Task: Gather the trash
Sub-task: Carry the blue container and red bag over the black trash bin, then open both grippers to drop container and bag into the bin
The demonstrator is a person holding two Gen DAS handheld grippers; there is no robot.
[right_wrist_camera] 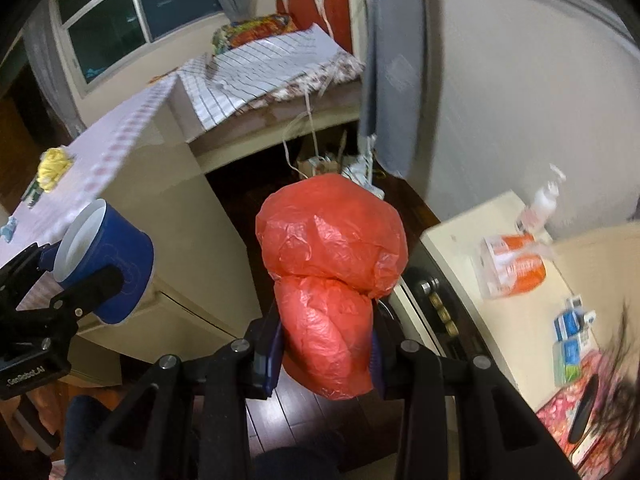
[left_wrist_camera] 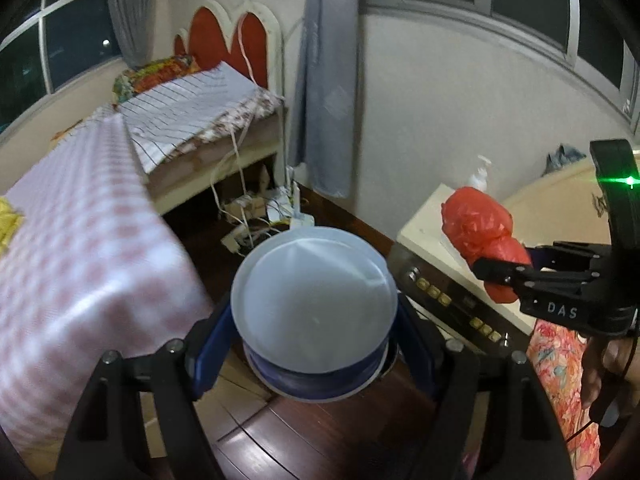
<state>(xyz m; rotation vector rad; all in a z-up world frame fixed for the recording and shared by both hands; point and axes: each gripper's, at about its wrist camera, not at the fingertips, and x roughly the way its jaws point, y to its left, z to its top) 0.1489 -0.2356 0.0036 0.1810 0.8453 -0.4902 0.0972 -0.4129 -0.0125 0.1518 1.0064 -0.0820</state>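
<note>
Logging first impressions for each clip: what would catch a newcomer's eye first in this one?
The crumpled red plastic bag dominates, clamped in the right hand-held gripper and held in the air above the dark wood floor. Next comes the blue paper cup with a white inside, gripped by the left hand-held gripper. Behind both stands a bed with a red-and-cream headboard.

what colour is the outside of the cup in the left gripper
Blue outside, white inside; the cup shows best in the right wrist view.

Crinkled glossy red plastic bag [right_wrist_camera: 332,276]; smooth blue cup [right_wrist_camera: 106,264]; polished wooden floor [left_wrist_camera: 320,436].
</note>
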